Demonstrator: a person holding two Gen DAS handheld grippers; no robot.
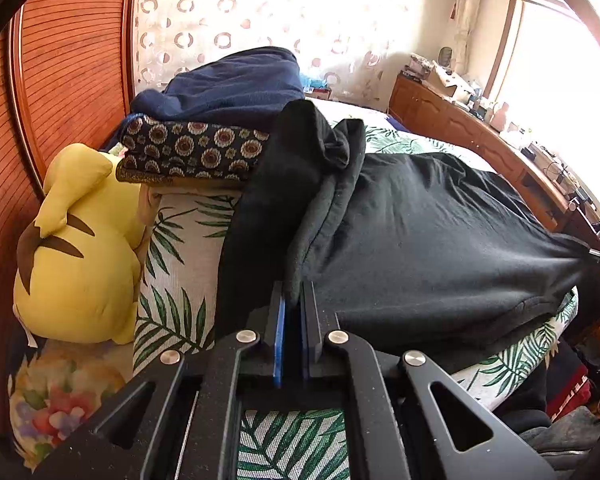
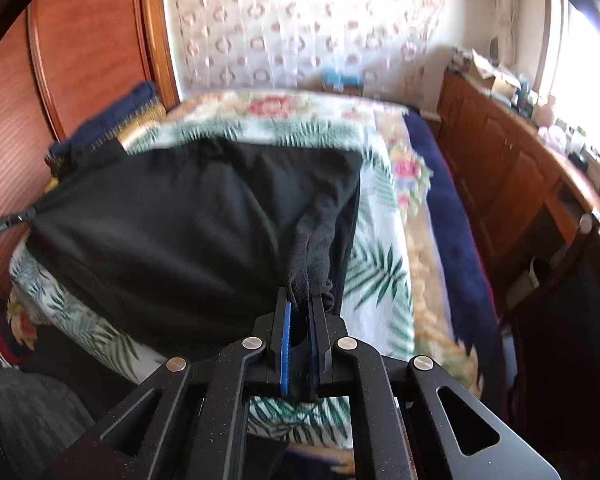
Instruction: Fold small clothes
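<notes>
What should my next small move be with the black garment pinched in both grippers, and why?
Probably lower both hands together and lay the black garment flat on the leaf-print bedspread. The left gripper and the right gripper are each shut on an edge, the cloth is stretched between them, and its near part hangs just above the bed. Let go only once it rests smooth.

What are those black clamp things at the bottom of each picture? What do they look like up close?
Both are alike. The left gripper and the right gripper are matte black, with angular linkage arms joined by round silver pins and cut with triangular holes. Each has two flat fingers lined with blue pads. No cables, markings or sleeves show.
</notes>
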